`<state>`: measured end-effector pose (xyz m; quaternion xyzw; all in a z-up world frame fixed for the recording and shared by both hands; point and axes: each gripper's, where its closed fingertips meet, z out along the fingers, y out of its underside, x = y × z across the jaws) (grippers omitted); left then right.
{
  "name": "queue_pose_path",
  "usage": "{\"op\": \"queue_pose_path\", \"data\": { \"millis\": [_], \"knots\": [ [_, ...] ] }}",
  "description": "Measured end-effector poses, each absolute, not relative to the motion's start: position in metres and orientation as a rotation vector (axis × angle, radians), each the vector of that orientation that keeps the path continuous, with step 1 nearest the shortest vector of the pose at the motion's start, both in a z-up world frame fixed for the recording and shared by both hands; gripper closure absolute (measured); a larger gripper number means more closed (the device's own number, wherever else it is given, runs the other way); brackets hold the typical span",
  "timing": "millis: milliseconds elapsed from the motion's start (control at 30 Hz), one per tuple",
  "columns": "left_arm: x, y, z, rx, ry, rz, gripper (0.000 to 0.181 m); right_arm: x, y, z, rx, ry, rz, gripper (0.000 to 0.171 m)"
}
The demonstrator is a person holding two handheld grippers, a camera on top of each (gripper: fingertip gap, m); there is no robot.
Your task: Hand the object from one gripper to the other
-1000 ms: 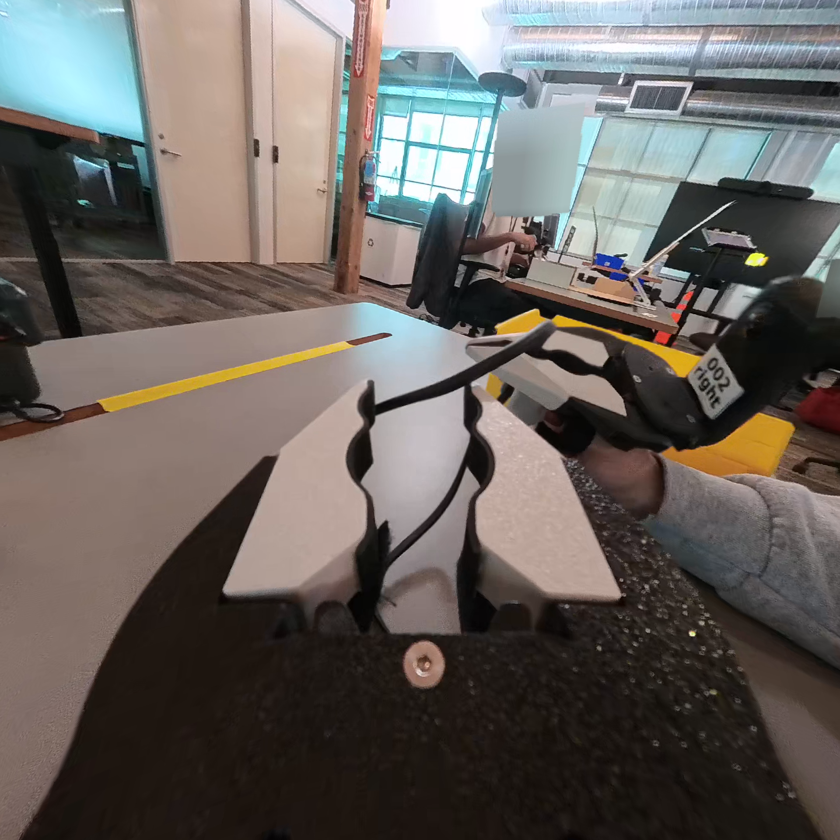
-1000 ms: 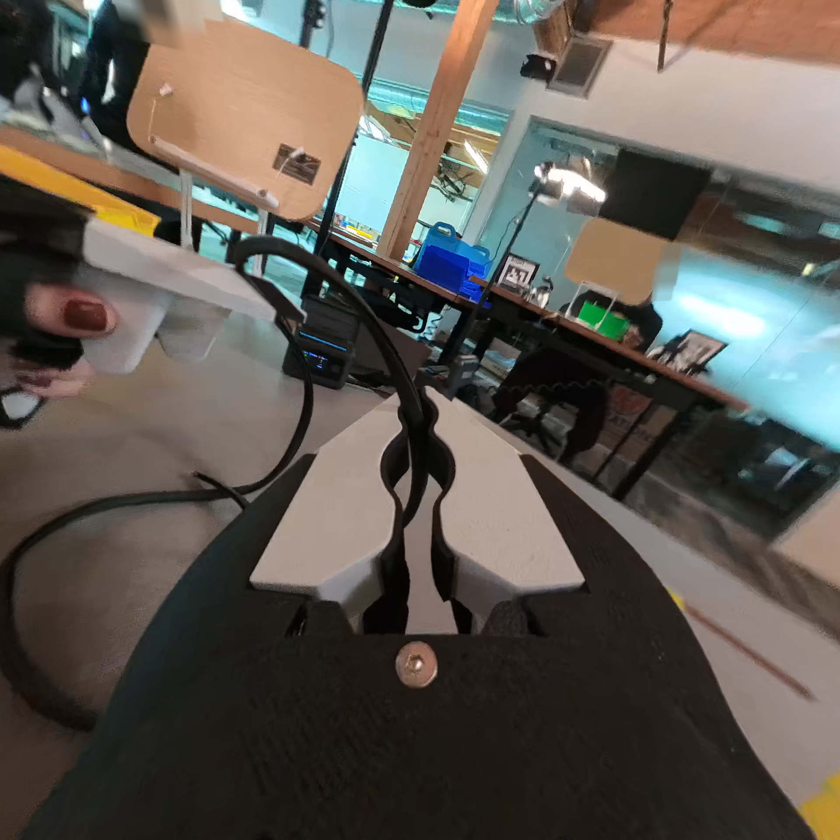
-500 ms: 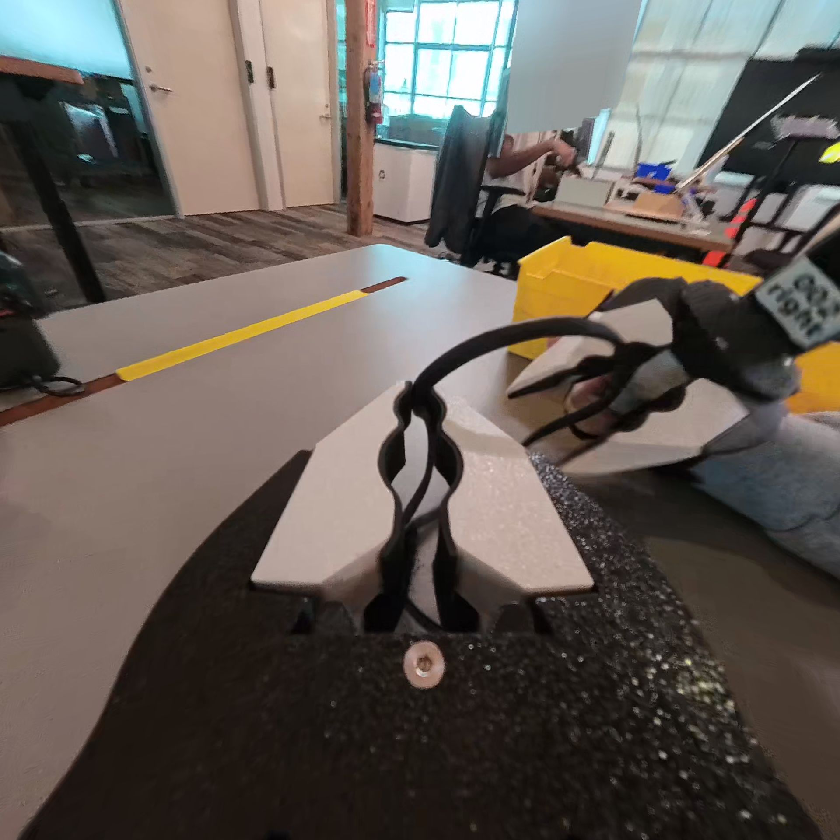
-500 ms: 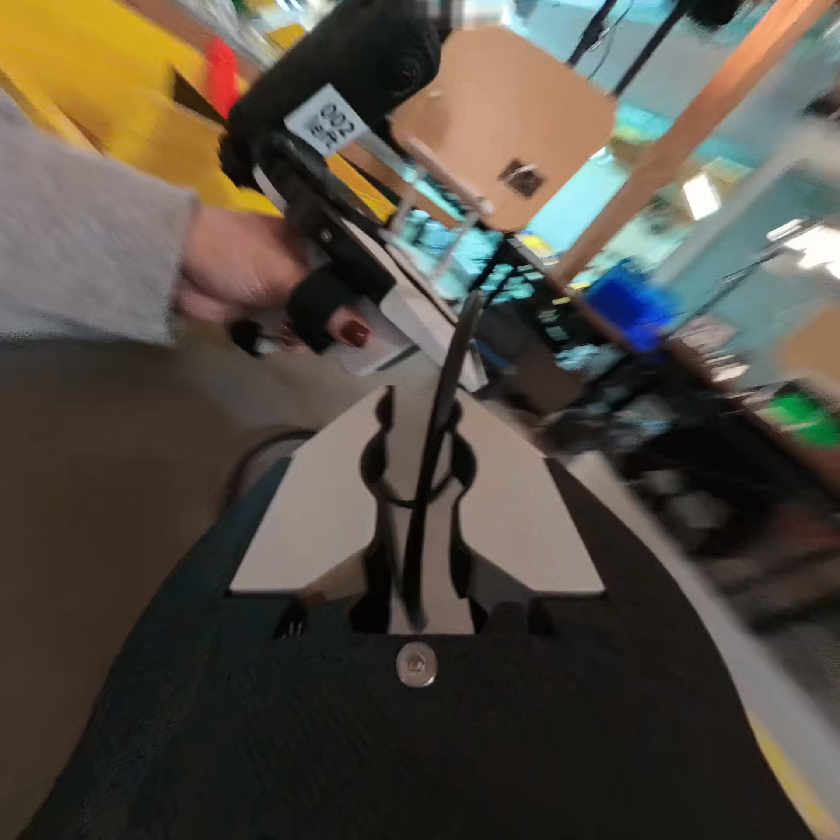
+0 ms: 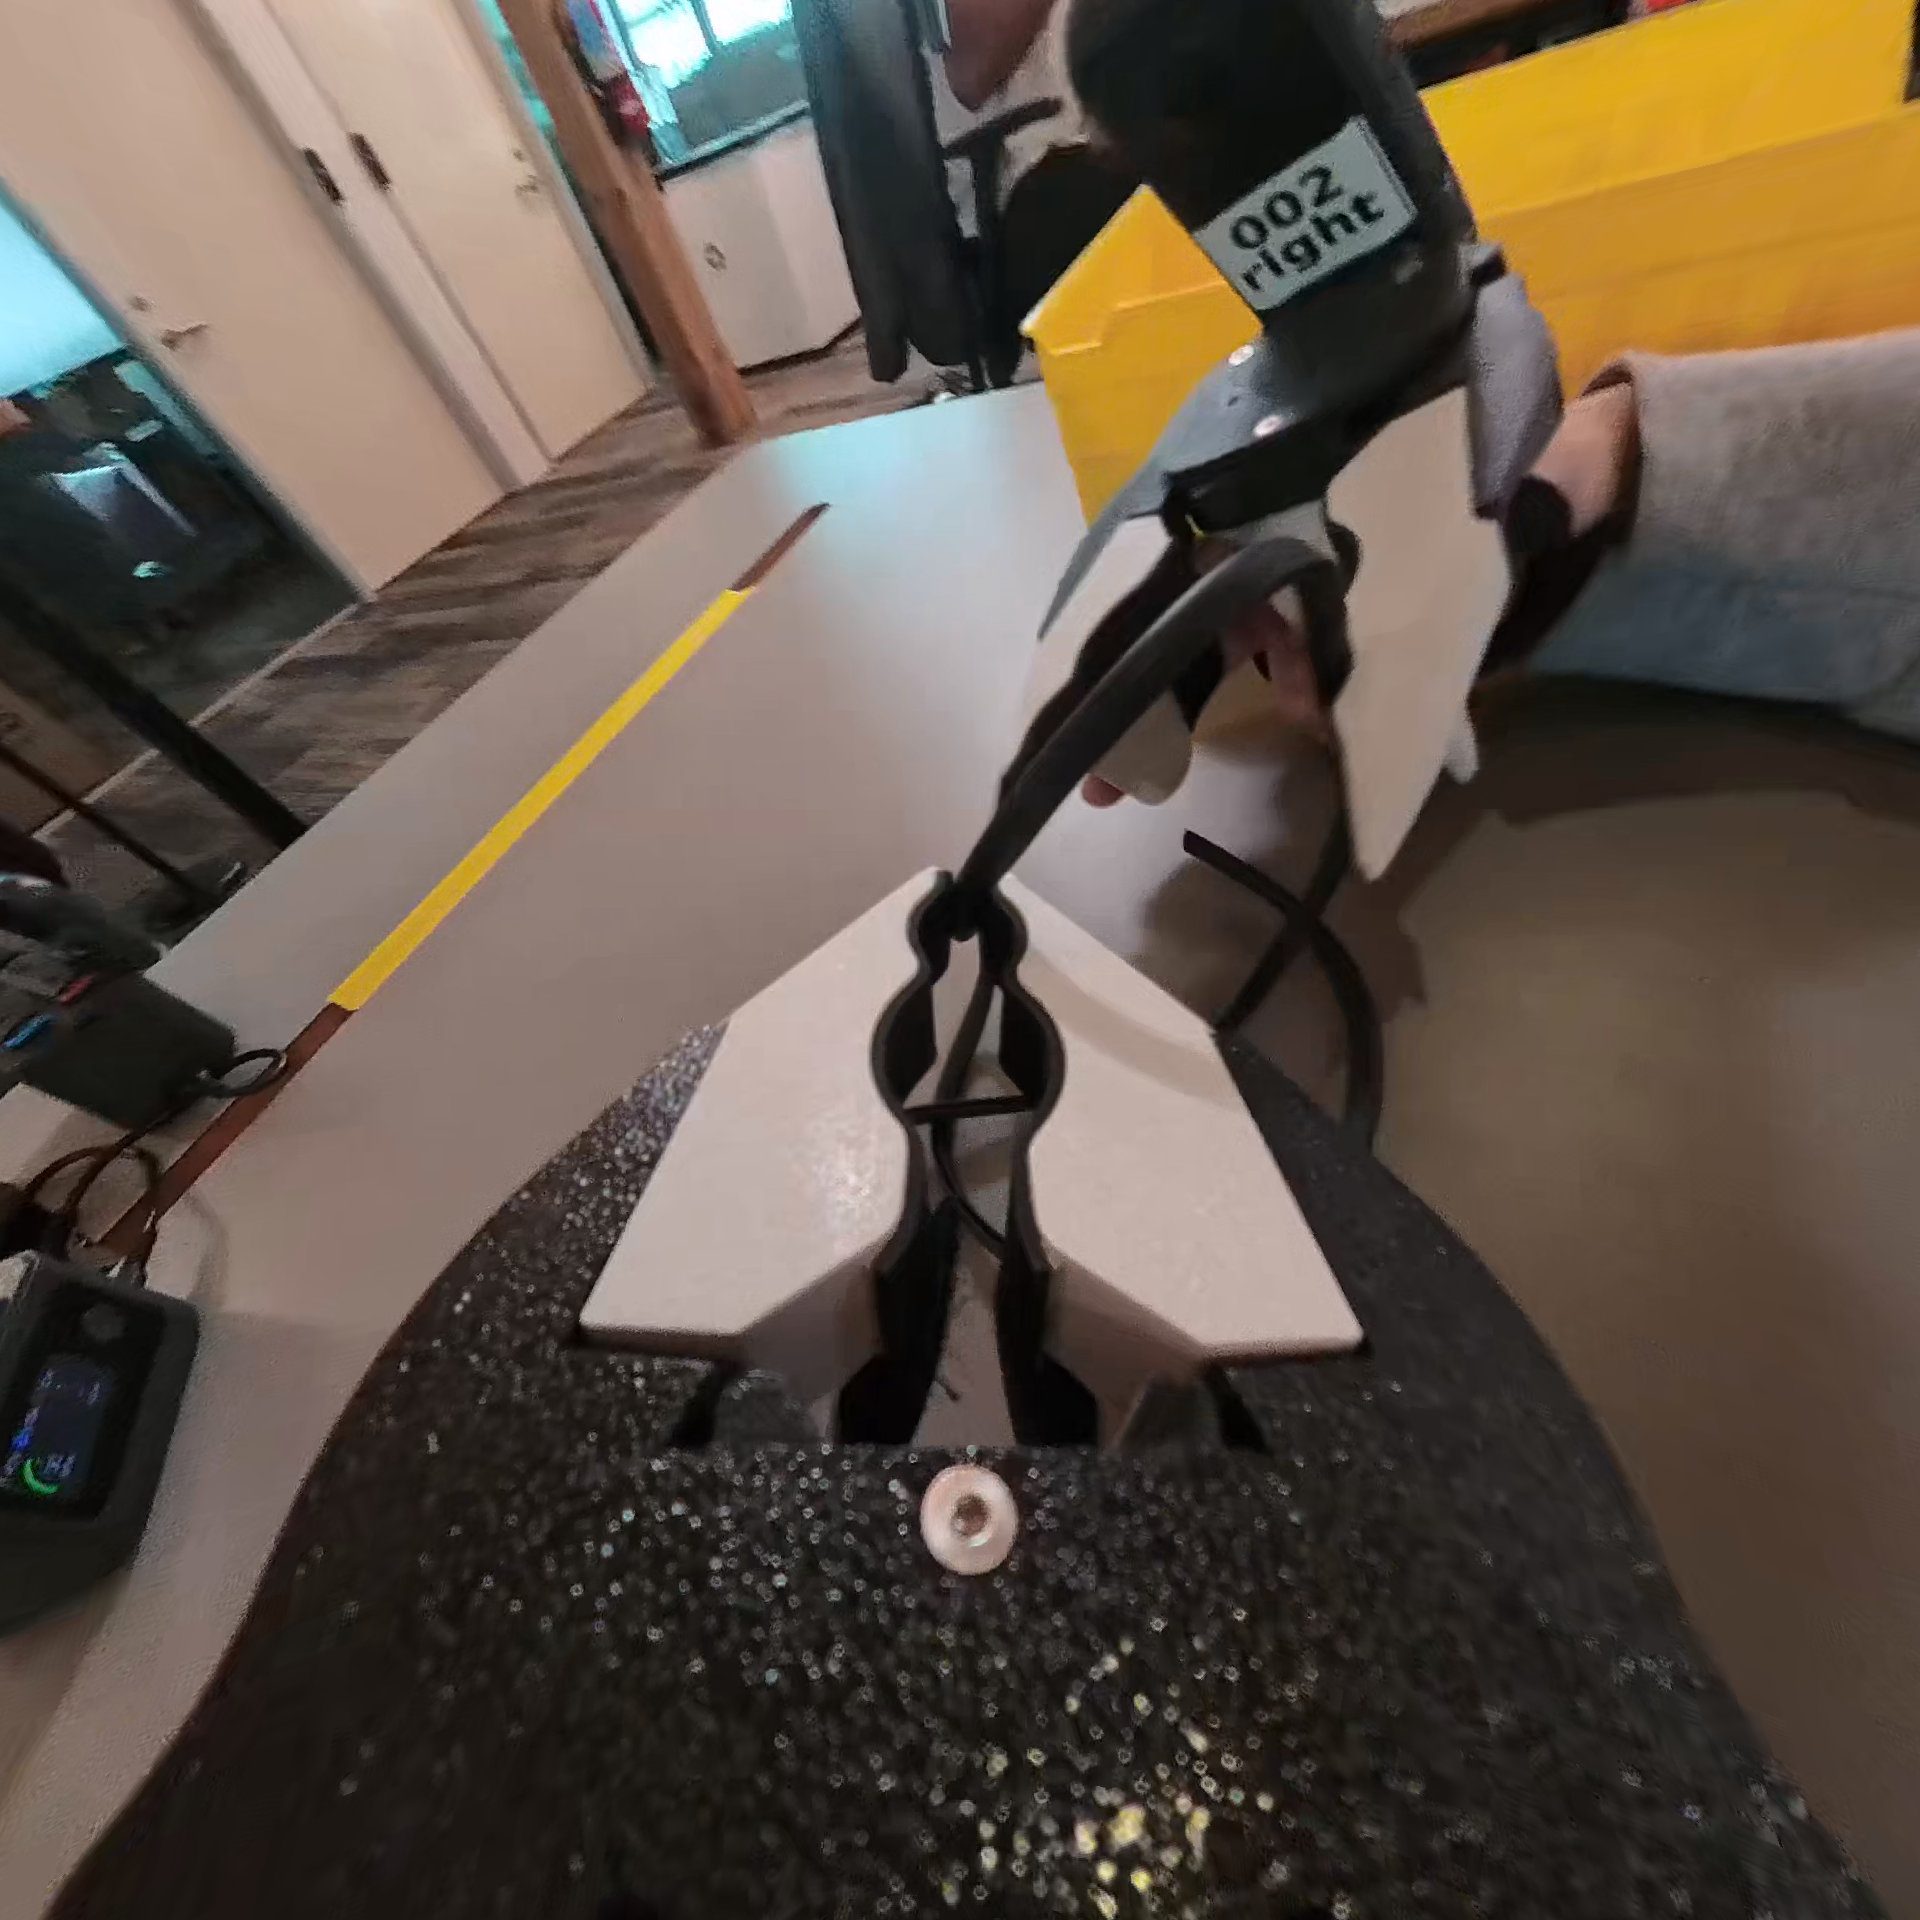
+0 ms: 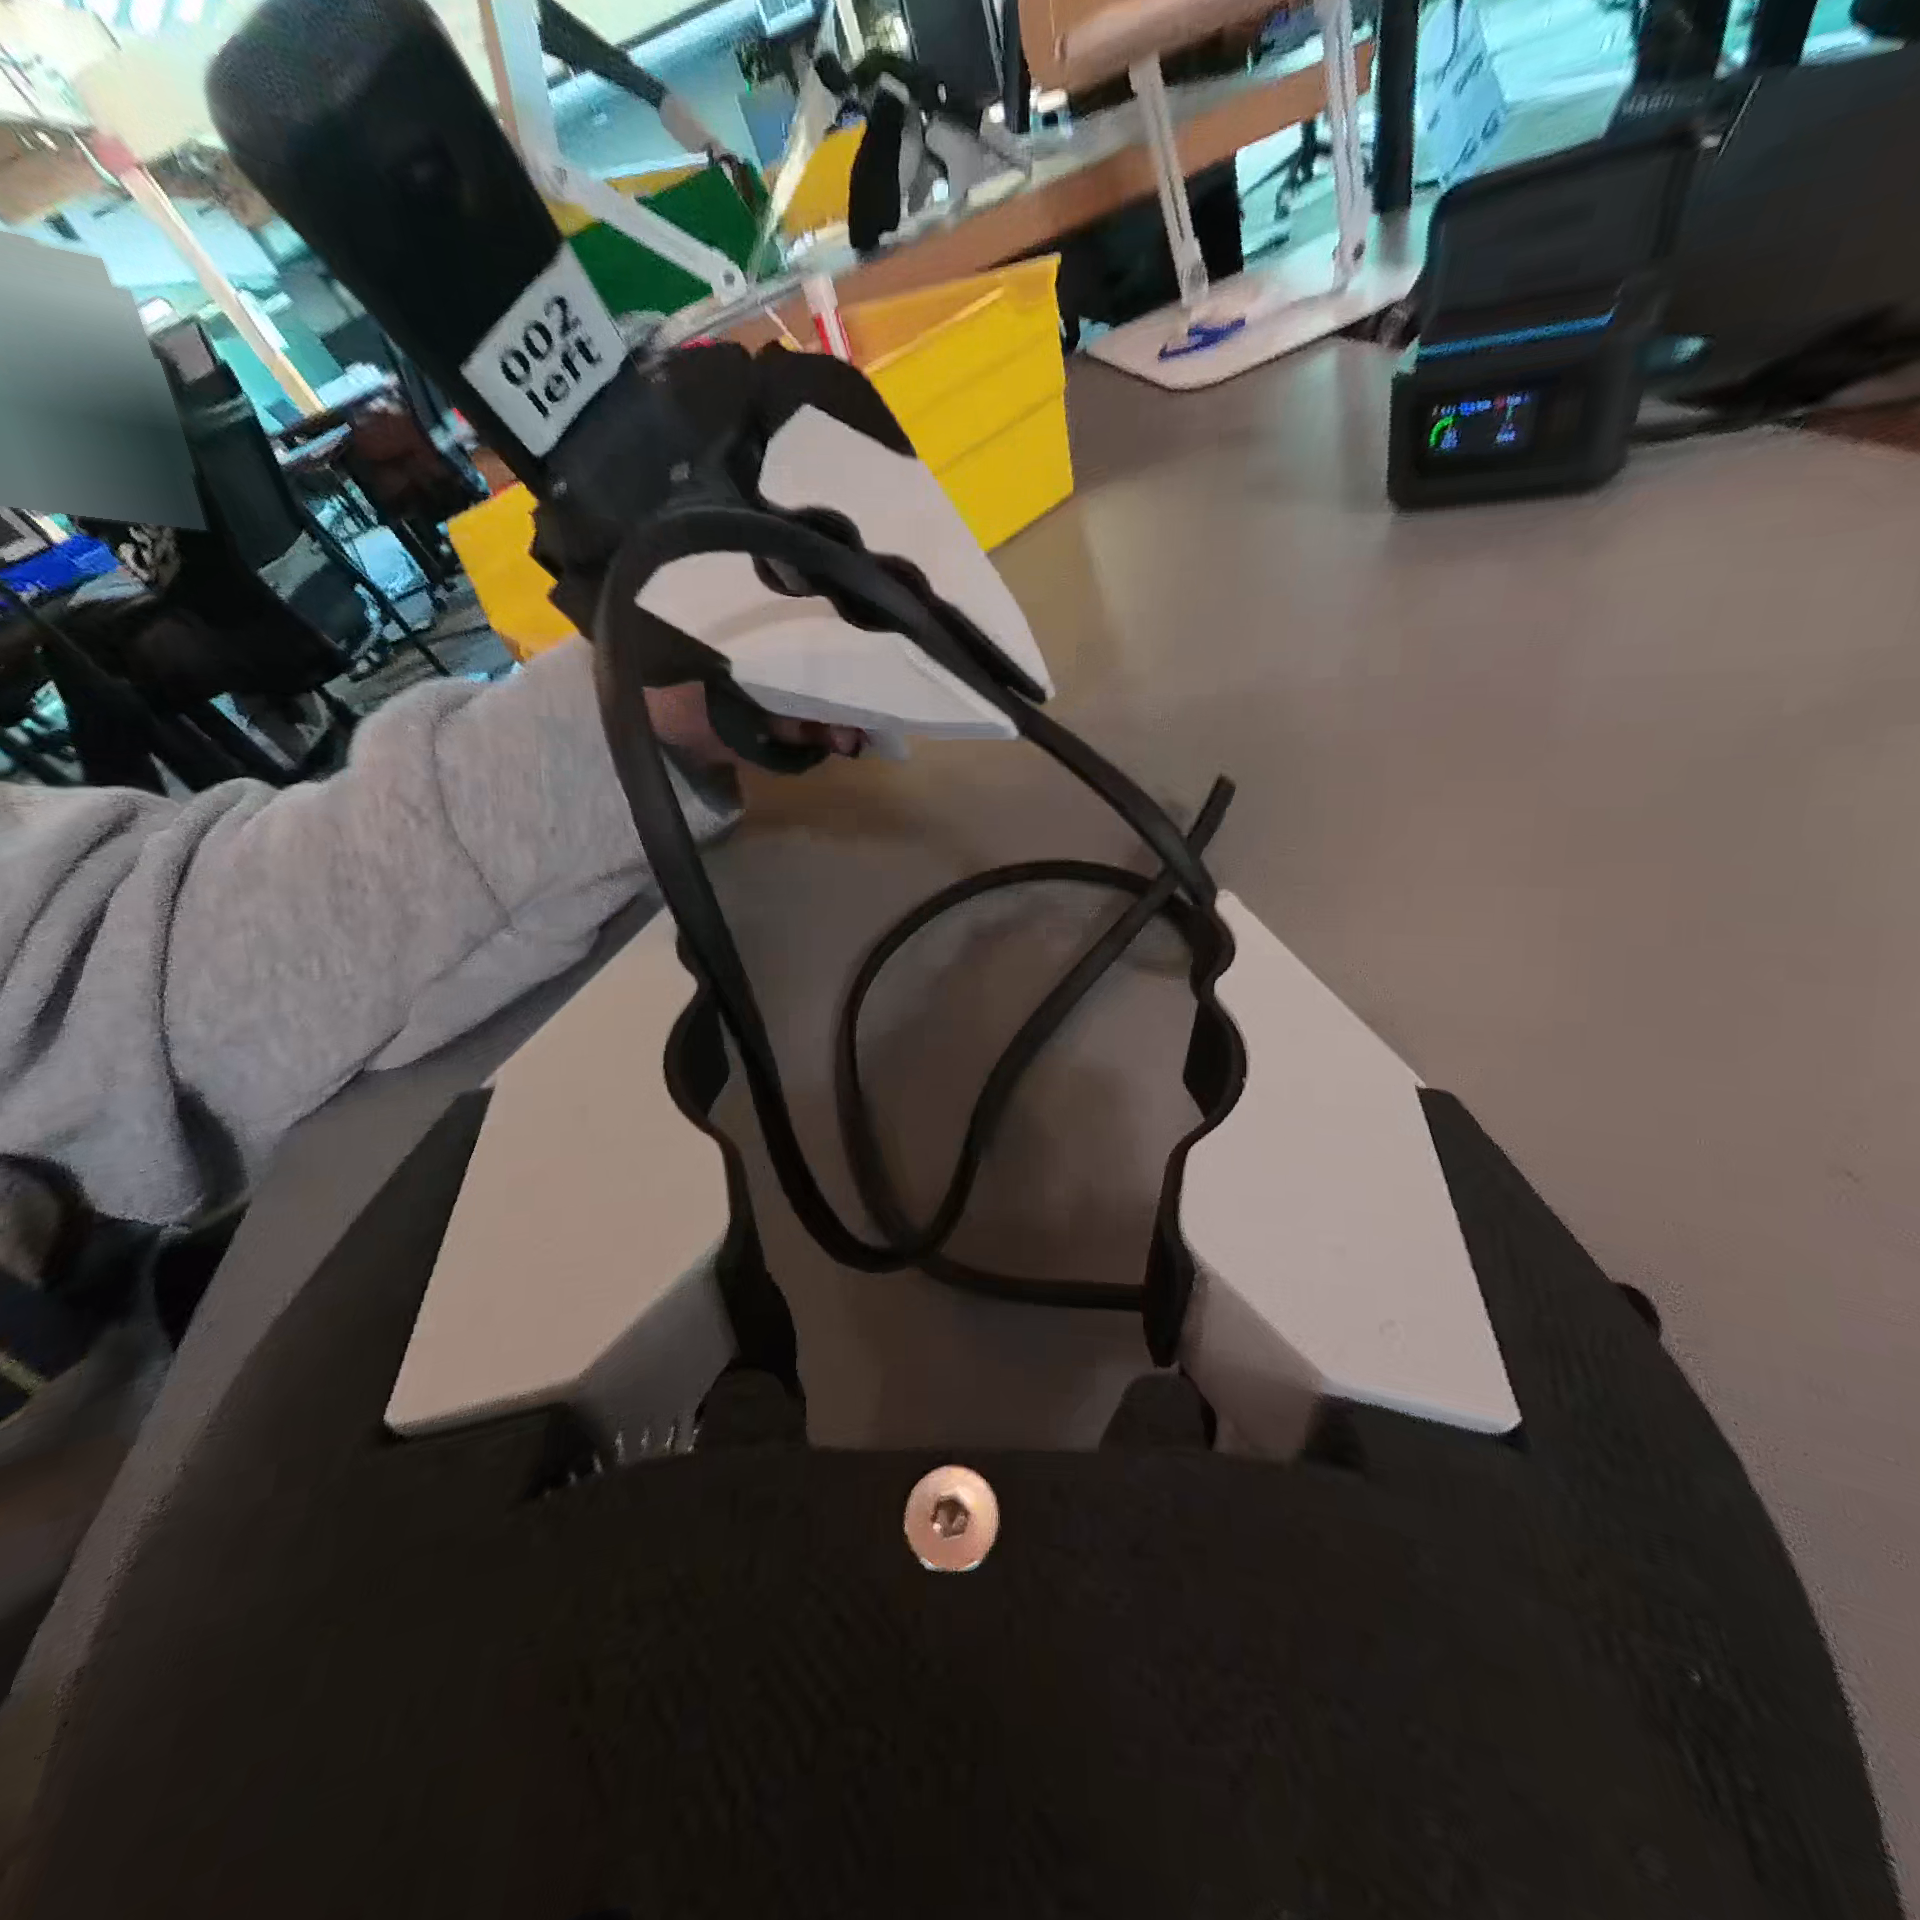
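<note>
Left gripper: two pale grey wedge-shaped fingers with wavy black rubber lining along the inner edges; black, rough-textured, speckled base plate, rounded at the sides; one silver hex-socket screw at centre. Seen from the right wrist view: black cylindrical camera housing on top, bearing a white label with black print.

Right gripper: same build, with pale grey fingers, scalloped black lining, matte black base and a silver hex screw. From the left wrist view: black housing with a pale label.

Person: light grey fleece sleeves, black strap across each hand.
</note>
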<state>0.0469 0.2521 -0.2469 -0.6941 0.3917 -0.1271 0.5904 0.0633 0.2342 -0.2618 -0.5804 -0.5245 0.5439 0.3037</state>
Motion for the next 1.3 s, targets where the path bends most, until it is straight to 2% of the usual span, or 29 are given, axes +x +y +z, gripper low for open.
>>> {"op": "queue_pose_path", "data": {
  "millis": [167,300,567,733,833,867,967,1100,1300],
  "knots": [
    [0.059,0.237,-0.268,-1.667,1.11,-0.289,0.178,0.062,0.244,-0.275,-1.594,-1.42,1.267,0.092],
    [0.07,0.223,-0.286,-1.745,1.235,-0.334,0.179,0.06,0.243,-0.287,-1.6,-1.501,1.143,0.109],
    [0.073,0.214,-0.301,-1.851,1.269,-0.408,0.178,0.06,0.241,-0.325,-1.653,-1.724,0.789,0.117],
    [0.072,0.223,-0.282,-1.824,1.082,-0.563,0.166,0.06,0.249,-0.324,-1.676,-1.676,0.744,0.136],
    [0.069,0.229,-0.262,-1.717,0.984,-0.625,0.165,0.061,0.254,-0.324,-1.655,-1.666,0.673,0.152],
    [0.067,0.232,-0.252,-1.665,0.943,-0.628,0.163,0.061,0.255,-0.325,-1.648,-1.665,0.651,0.163],
    [0.05,0.245,-0.222,-1.521,0.787,-0.531,0.157,0.061,0.26,-0.324,-1.629,-1.649,0.597,0.163],
    [0.007,0.261,-0.195,-1.398,0.571,-0.203,0.153,0.065,0.28,-0.314,-1.567,-1.549,0.464,0.164],
    [-0.023,0.267,-0.187,-1.372,0.468,0.127,0.154,0.086,0.305,-0.24,-1.467,-1.231,0.412,0.165]
  ]
}}
